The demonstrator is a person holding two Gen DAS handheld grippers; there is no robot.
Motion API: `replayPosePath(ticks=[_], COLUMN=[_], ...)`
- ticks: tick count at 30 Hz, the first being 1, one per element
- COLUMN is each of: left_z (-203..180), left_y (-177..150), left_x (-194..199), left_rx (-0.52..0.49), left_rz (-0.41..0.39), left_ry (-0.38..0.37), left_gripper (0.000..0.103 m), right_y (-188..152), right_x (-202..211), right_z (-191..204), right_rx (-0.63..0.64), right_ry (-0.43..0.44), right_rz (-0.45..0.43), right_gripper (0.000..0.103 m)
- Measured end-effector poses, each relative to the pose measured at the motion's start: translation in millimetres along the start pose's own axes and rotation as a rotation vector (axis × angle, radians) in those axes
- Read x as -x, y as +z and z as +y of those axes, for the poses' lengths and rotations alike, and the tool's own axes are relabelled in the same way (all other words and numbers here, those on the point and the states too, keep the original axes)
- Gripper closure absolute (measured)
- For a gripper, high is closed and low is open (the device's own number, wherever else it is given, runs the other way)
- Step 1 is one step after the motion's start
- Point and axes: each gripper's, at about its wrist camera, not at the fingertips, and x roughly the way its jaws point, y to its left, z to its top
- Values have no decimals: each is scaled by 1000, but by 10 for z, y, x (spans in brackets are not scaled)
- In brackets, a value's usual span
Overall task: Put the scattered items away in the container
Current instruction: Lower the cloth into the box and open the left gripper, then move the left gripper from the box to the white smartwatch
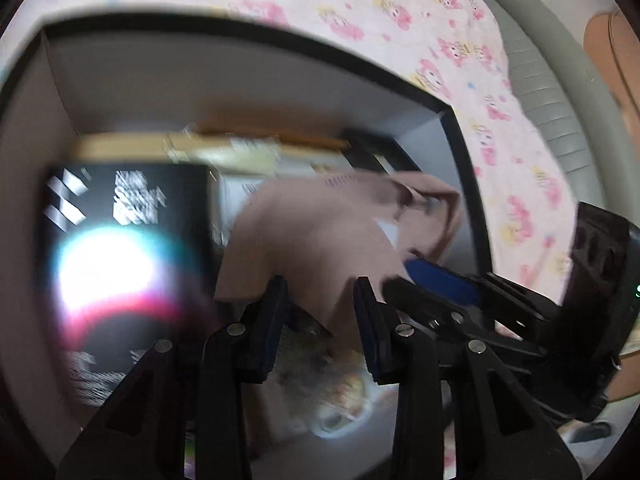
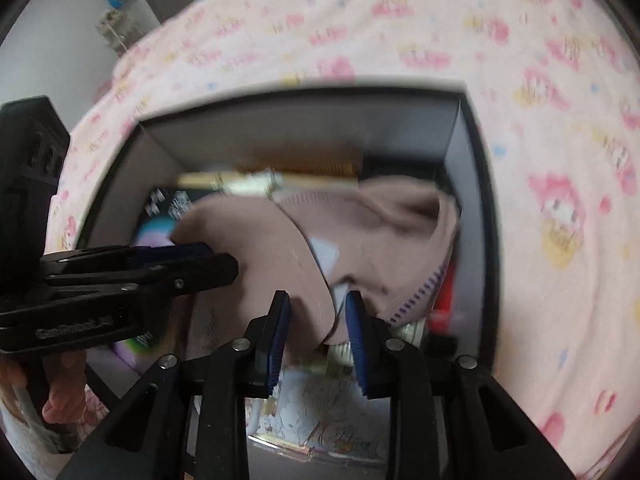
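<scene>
Your dusty-pink knit cloth (image 2: pixel 280 240) is already down inside the black-rimmed, grey-walled box (image 1: pixel 240 72), draped over the other stuff in there, incl. a glossy black packet (image 1: pixel 128 208) and a yellow-edged flat pack (image 2: pixel 320 168). The box sits on a bed w/ a pink cartoon-print sheet (image 2: pixel 540 160).

Both grippers hover over the cloth. Left gripper (image 1: pixel 320 292): fingers partly open, cloth between them, pads don't look pressed on it. Right gripper (image 2: pixel 316 304): same, partly open astride the cloth's edge, no clear grip.

Looks mostly done; no loose items visible on the sheet, but coverage is partial.

Only the left view shows the glare on the packet. Only the right view shows your hand (image 2: pixel 60 396) and something red (image 2: pixel 444 300) at the box wall.
</scene>
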Motion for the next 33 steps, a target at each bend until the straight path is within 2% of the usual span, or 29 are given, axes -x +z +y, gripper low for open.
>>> replayPosePath(ticks=[2,6,9,12,16,26,33], left_z=[-45,-241,-438,-575,-692,-722,-495], left_y=[-43,-146,-276,-424,-638,-1221,-1569], left_x=[104,386,612,781,1146,1781,2094], left_rx=[-27,-113,-176,-196,-241,-230,-162], left_rz=[-41,-151,-211,-250,-301,-373,-435], left_ry=[45,107,97,65,51,59,62], left_gripper=[69,69,69,69,69,68,68], right_y=[5,-42,-106,-191,-308,-681,-893], right_x=[29,252,548,818,1138,1649,1825], right_z=[3,101,201,351,559,1120,1564], right_rx=[-7,22,20,21,28,93,177], right_ry=[6,-76,-71,-65,-63,-52,-92], right_rz=[-3,-76,-147,-204,-247,-330,-383], right_gripper=[76,76,74,73,72,71,71])
